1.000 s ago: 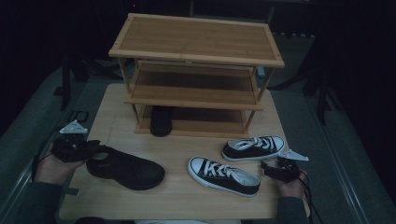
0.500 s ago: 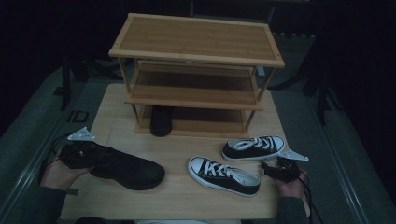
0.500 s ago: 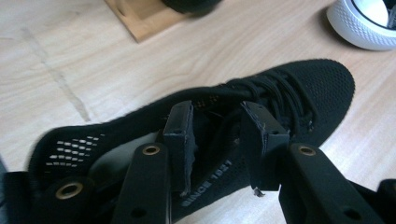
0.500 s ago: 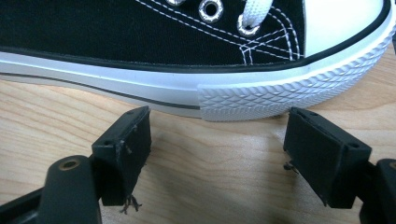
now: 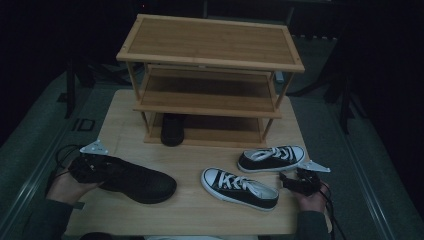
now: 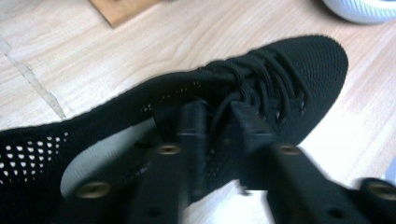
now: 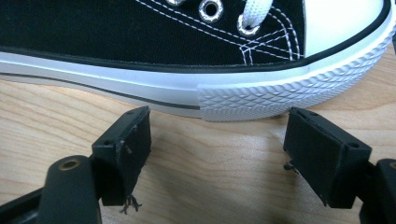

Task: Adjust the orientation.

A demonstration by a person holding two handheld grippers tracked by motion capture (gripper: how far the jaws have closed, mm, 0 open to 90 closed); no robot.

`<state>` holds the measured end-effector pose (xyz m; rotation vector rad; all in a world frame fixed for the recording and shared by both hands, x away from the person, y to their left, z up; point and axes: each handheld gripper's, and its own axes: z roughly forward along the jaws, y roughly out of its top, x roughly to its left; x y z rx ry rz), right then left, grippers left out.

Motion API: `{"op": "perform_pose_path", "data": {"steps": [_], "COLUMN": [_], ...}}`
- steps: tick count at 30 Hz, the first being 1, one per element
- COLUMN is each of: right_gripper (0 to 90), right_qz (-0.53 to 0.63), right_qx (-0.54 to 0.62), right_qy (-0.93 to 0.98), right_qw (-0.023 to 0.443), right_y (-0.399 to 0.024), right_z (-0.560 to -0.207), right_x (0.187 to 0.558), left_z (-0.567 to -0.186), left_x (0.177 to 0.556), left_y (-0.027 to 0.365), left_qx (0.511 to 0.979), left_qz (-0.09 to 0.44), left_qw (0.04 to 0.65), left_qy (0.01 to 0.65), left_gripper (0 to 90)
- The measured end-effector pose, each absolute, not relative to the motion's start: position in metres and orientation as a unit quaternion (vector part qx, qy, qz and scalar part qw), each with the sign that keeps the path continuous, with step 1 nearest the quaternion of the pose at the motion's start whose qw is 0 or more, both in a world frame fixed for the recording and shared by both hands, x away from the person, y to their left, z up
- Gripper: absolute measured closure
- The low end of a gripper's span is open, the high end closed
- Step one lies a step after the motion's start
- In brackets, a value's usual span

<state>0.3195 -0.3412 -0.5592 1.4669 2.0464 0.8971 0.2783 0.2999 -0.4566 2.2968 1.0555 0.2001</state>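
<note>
A: Ok, quick check: position of black shoe (image 5: 137,180) vs. left hand-held gripper (image 5: 90,167)?

B: Lying flat on the surface (image 5: 200,215), near-left corner. Heel end right at the left hand-held gripper, toe pointing away toward the middle of the near edge. Long axis approx. along that near edge, slightly slanted.

A: Grip?

B: Just been closing. In the left gripper view, jaws nearly together w/ the tongue and lace area pinched between them, pads pressing into the mesh. So clenched on the black shoe, at the opening, not the sole.

A: Right hand-held gripper (image 5: 290,181)?

B: Released, jaws wide apart, low over the surface by the near-right corner. Facing the toe rubber of a sneaker (image 7: 187,28), just short of touching. Well apart from the black shoe. Left def. the nearer one.

A: Destination, best guess?

B: Prob. the rack (image 5: 210,50) toward the far edge. Second black shoe (image 5: 173,129) already on the bottom shelf, left part, end-on. Free space beside it, to the right.

A: So, direction of travel?

B: Away from the near-left corner, toward the far edge and a bit inward. Needs a turn too, approx. a quarter, since lying crosswise to the shelf opening now. Prob. toe-heavy if lifted by the opening, likely to droop. Worth watching vs. the shelf's front rail.
</note>
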Motion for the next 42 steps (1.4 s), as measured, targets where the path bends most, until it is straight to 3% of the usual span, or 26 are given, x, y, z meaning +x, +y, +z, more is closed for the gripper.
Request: {"op": "perform_pose_path", "data": {"steps": [2,11,30,38,42], "right_gripper": [22.9,22.9,22.7,22.7,22.6], "right_qz": [0.326,0.326,0.327,0.327,0.327], "right_qx": [0.534,0.534,0.533,0.533,0.532], "right_qy": [0.745,0.745,0.745,0.746,0.746], "right_qw": [0.232,0.232,0.232,0.232,0.232], "right_y": [-0.341,-0.341,-0.341,-0.341,-0.341], "right_z": [-0.559,-0.559,-0.559,-0.559,-0.559], "right_x": [0.32,0.32,0.32,0.32,0.32], "left_z": [-0.457,-0.451,-0.449,-0.438,-0.429], "left_x": [0.277,0.272,0.295,0.291,0.291], "left_y": [0.298,0.276,0.175,0.189,0.203], "left_qx": [0.868,0.878,0.892,0.889,0.877], "left_qz": [0.075,0.039,0.033,0.038,0.056], "left_qw": [0.292,0.294,0.297,0.333,0.355], "left_qy": [0.395,0.376,0.34,0.312,0.32], "left_gripper": [86.9,87.6,87.0,68.4,65.0]}}
